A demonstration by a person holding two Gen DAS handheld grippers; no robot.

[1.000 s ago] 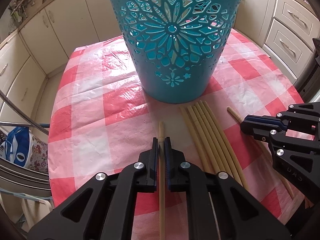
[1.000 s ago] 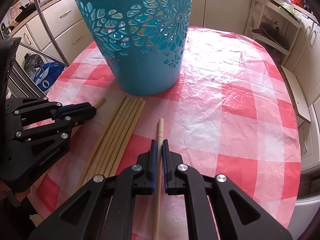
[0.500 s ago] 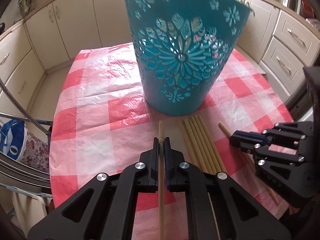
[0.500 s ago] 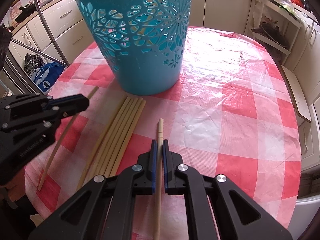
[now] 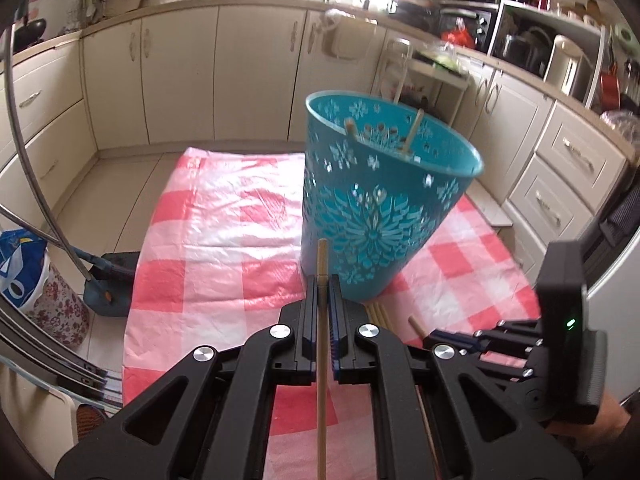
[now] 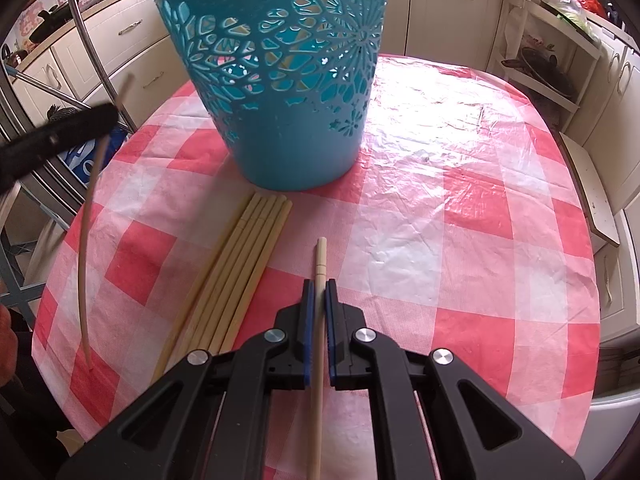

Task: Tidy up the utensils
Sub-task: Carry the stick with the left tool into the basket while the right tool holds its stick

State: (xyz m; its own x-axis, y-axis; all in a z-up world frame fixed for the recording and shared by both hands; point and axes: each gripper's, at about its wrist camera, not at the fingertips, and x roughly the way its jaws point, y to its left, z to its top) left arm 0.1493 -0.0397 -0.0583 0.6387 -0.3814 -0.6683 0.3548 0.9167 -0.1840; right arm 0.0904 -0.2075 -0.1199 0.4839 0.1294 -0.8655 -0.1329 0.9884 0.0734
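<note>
A teal cut-out basket [image 5: 380, 208] [image 6: 280, 80] stands on the red-and-white checked tablecloth [image 5: 208, 240] [image 6: 460, 184]; two chopsticks [image 5: 412, 132] lean inside it. My left gripper [image 5: 322, 280] is shut on a chopstick [image 5: 322, 344], lifted high above the table, and shows blurred at the left of the right wrist view [image 6: 60, 136]. My right gripper [image 6: 319, 284] is shut on another chopstick [image 6: 318, 344] low over the cloth; it also shows in the left wrist view [image 5: 440, 338]. Several chopsticks [image 6: 236, 272] lie side by side in front of the basket.
Cream kitchen cabinets [image 5: 180, 76] surround the table. A metal chair frame [image 5: 24, 152] and a blue bag [image 5: 20, 264] stand at the left. A shelf rack [image 6: 552, 60] stands behind the table.
My left gripper has risen with its chopstick, so the basket's rim and inside now show. The right gripper has stayed still with its chopstick.
</note>
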